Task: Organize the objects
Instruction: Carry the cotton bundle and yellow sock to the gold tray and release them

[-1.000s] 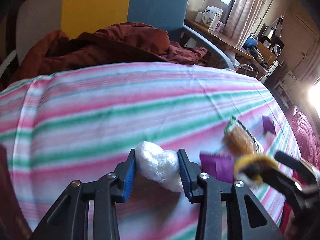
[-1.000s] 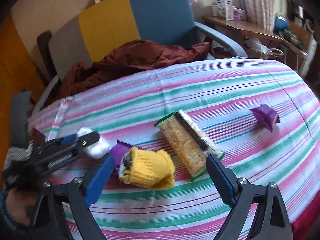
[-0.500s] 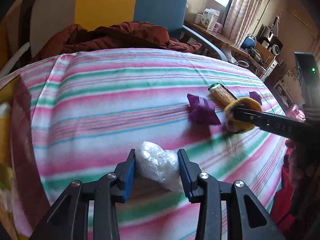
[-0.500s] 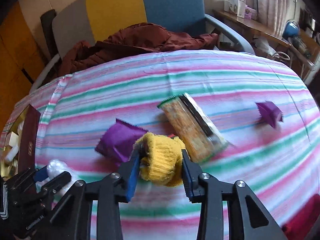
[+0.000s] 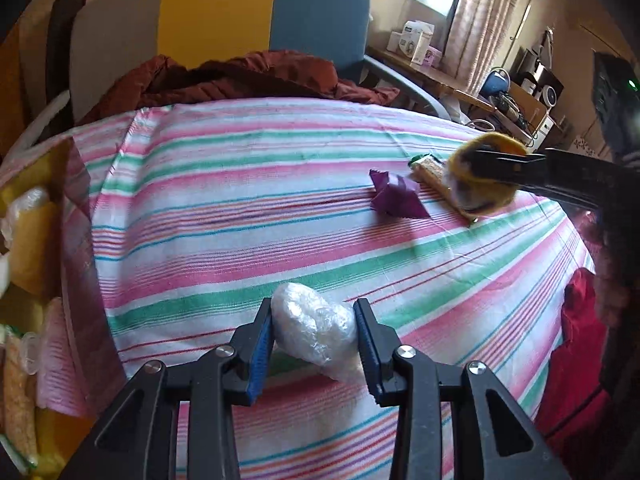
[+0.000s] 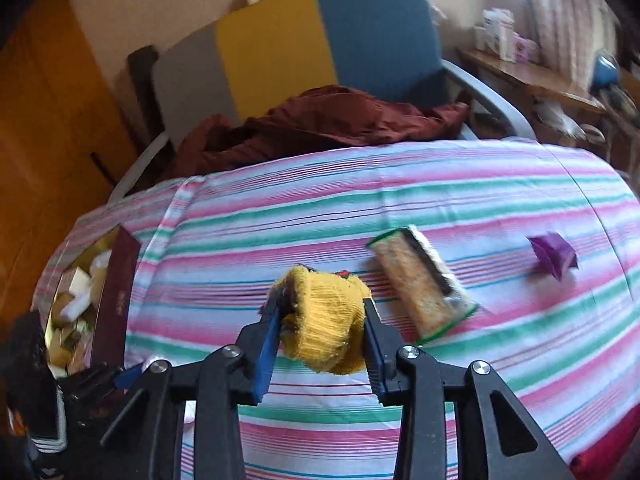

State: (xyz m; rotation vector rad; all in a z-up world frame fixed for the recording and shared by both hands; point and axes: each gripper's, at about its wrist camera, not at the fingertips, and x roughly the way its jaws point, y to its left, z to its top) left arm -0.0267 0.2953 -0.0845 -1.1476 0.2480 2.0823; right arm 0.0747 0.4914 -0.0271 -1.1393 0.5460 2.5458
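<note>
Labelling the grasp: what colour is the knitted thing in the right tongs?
Mustard yellow: the knitted woolly bundle in the right tongs, clearest in the right wrist view.

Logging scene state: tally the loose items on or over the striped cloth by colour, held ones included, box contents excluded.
Purple: 2, packet, packet
Yellow: 1, knit bundle in right gripper
White: 1, plastic-wrapped lump in left gripper
Tan with green edge: 1, snack pack
Total: 5

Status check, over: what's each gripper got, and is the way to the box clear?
Left gripper shut on clear plastic bundle. Right gripper shut on yellow knit item, lifted off the cloth. Box far left, nothing between.
</note>
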